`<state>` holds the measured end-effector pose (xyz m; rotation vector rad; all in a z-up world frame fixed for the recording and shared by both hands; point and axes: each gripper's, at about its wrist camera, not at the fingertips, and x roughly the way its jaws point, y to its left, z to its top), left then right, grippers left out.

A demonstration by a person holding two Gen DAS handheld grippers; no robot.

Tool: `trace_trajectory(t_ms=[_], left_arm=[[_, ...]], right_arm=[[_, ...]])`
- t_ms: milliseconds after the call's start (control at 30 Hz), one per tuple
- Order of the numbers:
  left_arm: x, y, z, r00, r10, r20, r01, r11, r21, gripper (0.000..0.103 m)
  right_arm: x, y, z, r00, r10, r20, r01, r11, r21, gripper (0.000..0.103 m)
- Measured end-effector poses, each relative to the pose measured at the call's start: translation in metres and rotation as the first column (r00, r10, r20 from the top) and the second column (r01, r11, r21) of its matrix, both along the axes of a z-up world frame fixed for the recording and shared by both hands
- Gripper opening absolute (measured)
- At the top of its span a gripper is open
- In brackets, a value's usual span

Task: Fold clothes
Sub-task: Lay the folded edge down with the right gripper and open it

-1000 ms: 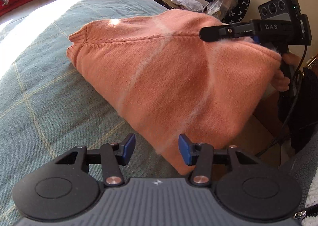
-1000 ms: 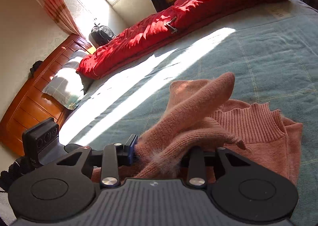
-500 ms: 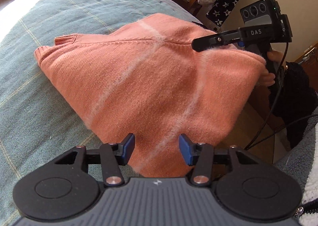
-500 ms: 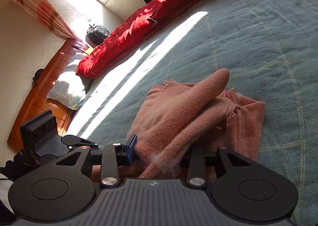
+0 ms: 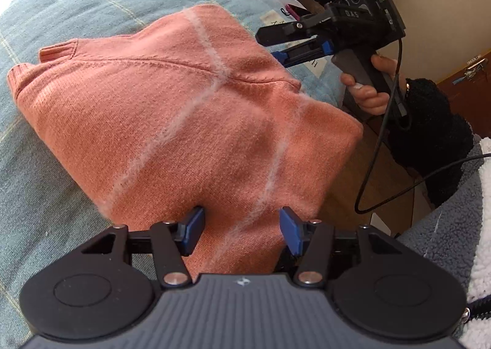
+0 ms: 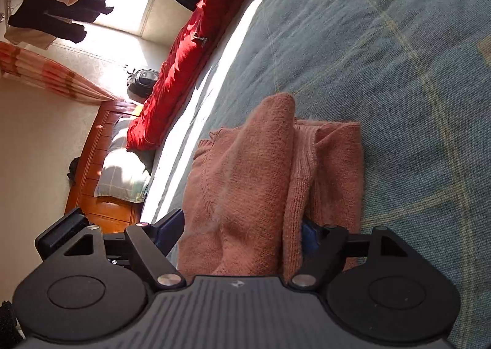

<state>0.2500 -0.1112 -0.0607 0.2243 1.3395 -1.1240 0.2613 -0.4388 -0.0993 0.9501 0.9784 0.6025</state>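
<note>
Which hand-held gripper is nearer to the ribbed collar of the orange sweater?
Judging cautiously, the right hand-held gripper. It is open at the sweater's far edge, nearer the ribbed collar. The left hand-held gripper, also open, straddles the near edge, opposite the collar.

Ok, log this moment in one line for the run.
task: fold clothes | sweater: folded, lying on bed | left tongs: open, straddling near edge | right tongs: open, sweater fold between fingers | stage: release

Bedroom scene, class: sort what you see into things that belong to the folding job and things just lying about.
Job: sweater, left gripper, right gripper, bed.
Lying about: red duvet, pillow, hanging clothes, backpack.
</note>
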Motion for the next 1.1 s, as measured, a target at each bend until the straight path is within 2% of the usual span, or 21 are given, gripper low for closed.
trace_trajectory(t_ms=[100, 133, 167, 233, 300, 367, 467, 533, 667, 800, 900, 1000, 1067, 1100], left_arm=[[0.001, -0.003, 0.000, 1.000, -0.002, -0.010, 0.002, 1.000, 0.006, 0.057], [0.001, -0.004, 0.000, 1.000, -0.001, -0.014, 0.001, 1.000, 0.009, 0.057], [0.002, -0.004, 0.000, 1.000, 0.003, -0.019, -0.002, 1.000, 0.013, 0.057], [0.002, -0.005, 0.002, 1.000, 0.005, -0.022, -0.005, 1.000, 0.017, 0.057], [0.001, -0.006, 0.006, 1.000, 0.001, -0.019, 0.000, 1.000, 0.019, 0.057], [-0.001, -0.007, 0.011, 1.000, -0.007, -0.020, 0.007, 1.000, 0.012, 0.058], [-0.004, -0.008, 0.015, 1.000, -0.014, -0.025, 0.014, 1.000, 0.008, 0.060], [-0.004, -0.008, 0.014, 1.000, -0.009, -0.029, 0.010, 1.000, 0.024, 0.060], [-0.008, -0.006, 0.015, 0.999, -0.013, -0.038, 0.015, 0.999, 0.042, 0.060], [-0.009, -0.003, 0.018, 0.999, -0.028, -0.023, 0.029, 0.999, 0.042, 0.060], [-0.011, 0.000, 0.021, 0.999, -0.045, 0.014, 0.044, 0.998, 0.052, 0.060], [-0.011, 0.003, 0.021, 0.998, -0.052, 0.033, 0.050, 0.997, 0.054, 0.060], [-0.010, 0.004, 0.021, 0.998, -0.048, 0.036, 0.046, 0.998, 0.043, 0.060], [-0.010, 0.004, 0.021, 0.998, -0.045, 0.037, 0.043, 0.998, 0.038, 0.060]], right_arm=[[0.014, 0.002, -0.005, 1.000, 0.000, 0.015, 0.000, 1.000, 0.008, 0.078], [0.019, 0.004, -0.006, 1.000, 0.001, 0.017, -0.001, 1.000, -0.011, 0.070], [0.025, 0.009, -0.008, 1.000, 0.008, 0.007, -0.007, 0.998, -0.058, 0.054], [0.030, 0.016, -0.007, 1.000, 0.009, -0.002, -0.010, 0.991, -0.133, 0.034], [0.030, 0.016, 0.004, 1.000, 0.010, 0.021, -0.006, 0.984, -0.180, 0.026], [0.030, 0.011, 0.020, 0.998, 0.016, 0.065, -0.002, 0.977, -0.212, 0.022], [0.032, 0.004, 0.034, 0.996, 0.035, 0.088, -0.012, 0.970, -0.243, 0.022], [0.035, 0.004, 0.023, 0.998, 0.049, 0.049, -0.034, 0.965, -0.259, 0.022], [0.031, -0.004, 0.004, 0.999, 0.028, -0.017, -0.031, 0.971, -0.239, 0.030], [0.010, -0.014, 0.039, 0.999, 0.007, 0.036, 0.005, 0.949, -0.316, 0.034], [-0.013, -0.012, 0.064, 0.998, 0.034, 0.046, -0.018, 0.946, -0.322, 0.036], [-0.036, 0.000, 0.066, 0.997, 0.071, -0.014, -0.072, 0.942, -0.329, 0.040], [-0.050, 0.010, 0.060, 0.993, 0.094, -0.068, -0.112, 0.935, -0.337, 0.051], [-0.056, 0.015, 0.056, 0.990, 0.103, -0.092, -0.128, 0.933, -0.336, 0.052]])
